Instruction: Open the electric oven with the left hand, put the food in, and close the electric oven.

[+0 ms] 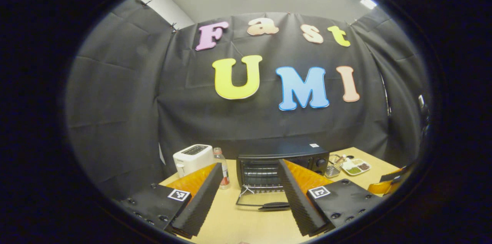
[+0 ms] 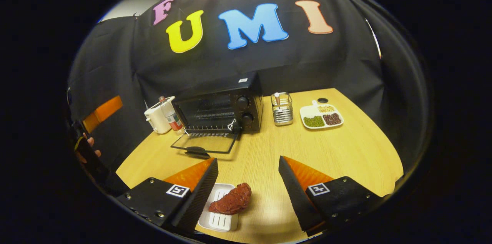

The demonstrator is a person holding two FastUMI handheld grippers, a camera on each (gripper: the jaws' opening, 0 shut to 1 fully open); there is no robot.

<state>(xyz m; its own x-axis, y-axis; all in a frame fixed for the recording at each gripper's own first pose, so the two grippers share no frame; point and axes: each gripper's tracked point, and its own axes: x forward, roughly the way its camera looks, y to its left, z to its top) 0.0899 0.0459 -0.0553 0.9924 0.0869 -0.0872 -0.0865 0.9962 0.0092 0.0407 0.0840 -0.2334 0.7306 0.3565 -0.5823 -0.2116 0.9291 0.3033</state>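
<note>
Booth hung with black cloth; pale wooden desk (image 2: pixel 346 148) below.

Back edge of desk, from left corner rightward: white toaster (image 2: pixel 157 118), bottle (image 2: pixel 172 116), electric oven (image 2: pixel 223 109) with door (image 2: pixel 205 143) dropped flat onto the desk and rack exposed, wire holder (image 2: pixel 282 108), divided dish (image 2: pixel 321 115) of beans.

Near edge: food (image 2: pixel 231 198), a reddish lumpy piece, lying on and overhanging the right end of a small white slotted tray (image 2: pixel 219 213).

Handling, as judged: light, probably soft or rubbery, irregular surface offering fair grip; best taken across the narrow middle, clear of the tray rim; tray itself likely to slide if nudged.

Left tool (image 1: pixel 250 190): spread wide, nothing held, levelled at the oven mouth, short of the door handle (image 1: pixel 275 206). Also seen at the far left of the right gripper view, with the holding hand (image 2: pixel 89 148).

Right tool (image 2: pixel 248 188): spread wide, nothing held, tilted down over the near edge, food between the fingers and close beside the left one; contact not discernible.
</note>
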